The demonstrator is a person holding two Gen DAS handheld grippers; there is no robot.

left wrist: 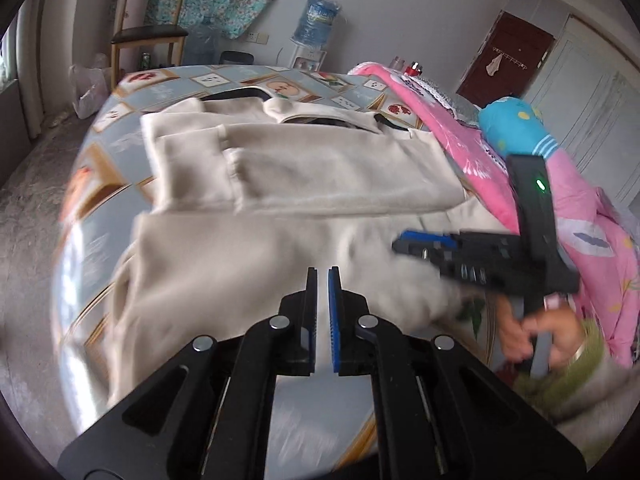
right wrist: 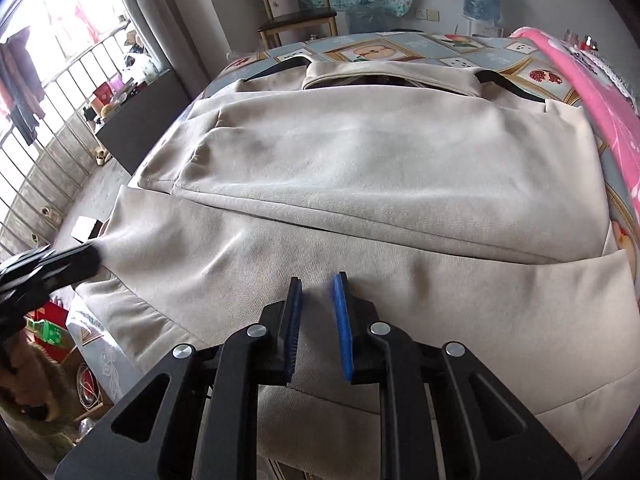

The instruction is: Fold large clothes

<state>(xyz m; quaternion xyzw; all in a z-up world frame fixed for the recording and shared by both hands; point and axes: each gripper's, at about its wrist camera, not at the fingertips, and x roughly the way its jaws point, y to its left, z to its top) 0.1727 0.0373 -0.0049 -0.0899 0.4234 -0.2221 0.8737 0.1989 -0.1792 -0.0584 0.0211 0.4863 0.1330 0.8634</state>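
With both sleeves already folded across the beige coat [right wrist: 360, 168] and its lower half still unfolded, the left gripper [left wrist: 322, 280] was closed and empty, the right gripper [right wrist: 318, 292] slightly parted above the cloth.

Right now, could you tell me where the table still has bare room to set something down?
Bare tablecloth shows left of the beige coat and beyond its collar. The pink blanket crowds the right side.

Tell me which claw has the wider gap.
The right claw: a clear gap shows between its blue pads, above the beige coat. The left claw has its pads almost together.
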